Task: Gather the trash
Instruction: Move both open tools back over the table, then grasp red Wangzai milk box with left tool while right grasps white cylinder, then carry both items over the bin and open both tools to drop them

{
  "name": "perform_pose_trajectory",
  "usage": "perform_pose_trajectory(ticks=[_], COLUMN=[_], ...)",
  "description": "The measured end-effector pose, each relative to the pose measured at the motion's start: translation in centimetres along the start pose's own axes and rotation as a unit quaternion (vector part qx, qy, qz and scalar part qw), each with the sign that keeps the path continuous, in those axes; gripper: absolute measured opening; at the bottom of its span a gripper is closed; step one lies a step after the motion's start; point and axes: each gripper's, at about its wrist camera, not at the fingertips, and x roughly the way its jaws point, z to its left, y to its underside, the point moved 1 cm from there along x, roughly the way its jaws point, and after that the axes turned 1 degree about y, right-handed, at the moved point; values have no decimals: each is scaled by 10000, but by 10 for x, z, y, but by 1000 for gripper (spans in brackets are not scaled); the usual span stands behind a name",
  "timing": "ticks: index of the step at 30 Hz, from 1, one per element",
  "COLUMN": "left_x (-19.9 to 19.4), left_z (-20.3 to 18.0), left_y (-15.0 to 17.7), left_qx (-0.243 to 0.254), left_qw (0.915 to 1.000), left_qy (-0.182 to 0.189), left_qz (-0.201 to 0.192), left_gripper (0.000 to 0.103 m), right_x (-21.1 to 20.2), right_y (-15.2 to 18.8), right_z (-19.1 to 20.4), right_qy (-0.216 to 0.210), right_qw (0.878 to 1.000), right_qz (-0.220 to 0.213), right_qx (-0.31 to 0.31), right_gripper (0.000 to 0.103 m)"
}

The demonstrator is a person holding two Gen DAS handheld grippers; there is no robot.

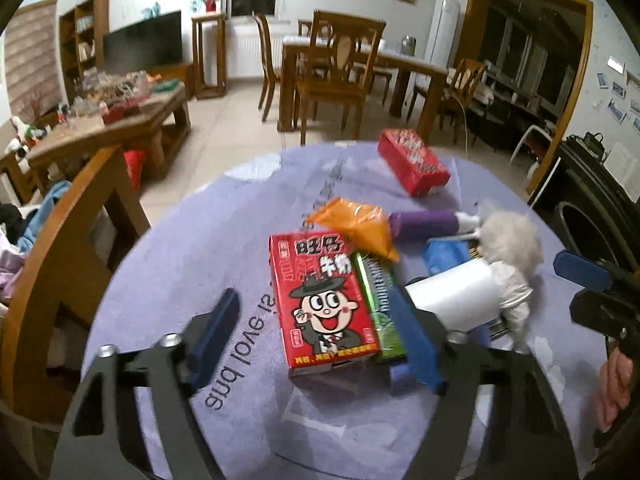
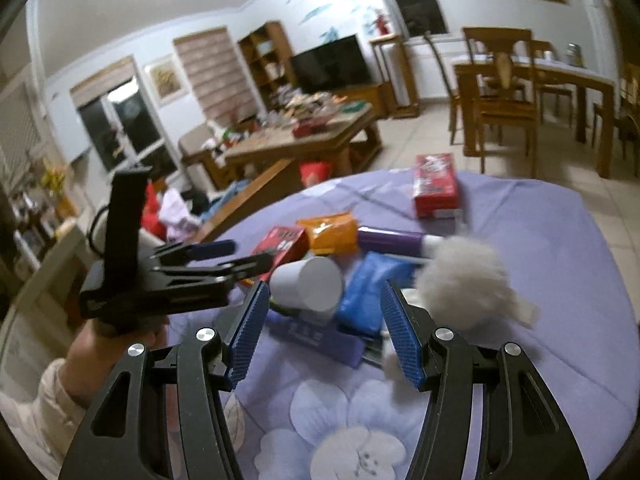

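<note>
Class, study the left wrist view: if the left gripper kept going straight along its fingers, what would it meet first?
Most likely the red milk carton, which lies between the open fingers of the left gripper, with the green pack beside it. Depth is hard to judge.

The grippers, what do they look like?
Each gripper, left and right, has black plastic arms with cut-out holes, silver round bolts and two blue bumpy rubber fingers. The left one carries a tall black block with a dark cable. The person's sleeve is pale pink.
</note>
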Motion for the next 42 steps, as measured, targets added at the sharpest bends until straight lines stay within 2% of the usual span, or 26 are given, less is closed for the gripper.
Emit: perform_pose_trajectory(ticks=[4,9,11,14,16,22,28,32,37,42], left_x=[9,23,24,26,25,21,-10,-40,-69,-81], left_z=[8,10,12,11,12,15,5,-17,-63,-115], left_y=[3,6,4,4,4,1,2,2,5,8], left_qx=[-46,-48,-88,-56,-56,-146,-80,110,506,883], left_qw=[9999,9992,9993,9995,9996,9997,9997,9987,9957,9913], left_qy=[56,146,175,121,120,148,69,58,241,501], left_qz=[81,360,308,279,253,163,-205,-501,-736,-839], left_gripper=[65,65,65,53,51,51,51,51,51,51], right_x=[26,53,64,72,74,69,40,9,-36,-84], right_y=[-5,-11,-13,-14,-13,-13,-15,-15,-10,5], right_z=[9,6,4,5,7,16,19,15,0,-32], right_qy=[-95,-166,-199,-266,-313,-373,-366,-357,-271,-69], right_qw=[9995,9986,9981,9974,9970,9968,9985,9992,9982,9947], right_qz=[279,486,564,657,696,634,299,-62,-509,-899], right_qx=[-135,-126,-115,-107,-160,-326,-288,-138,130,485], right_gripper=[58,59,59,59,52,48,47,47,47,46])
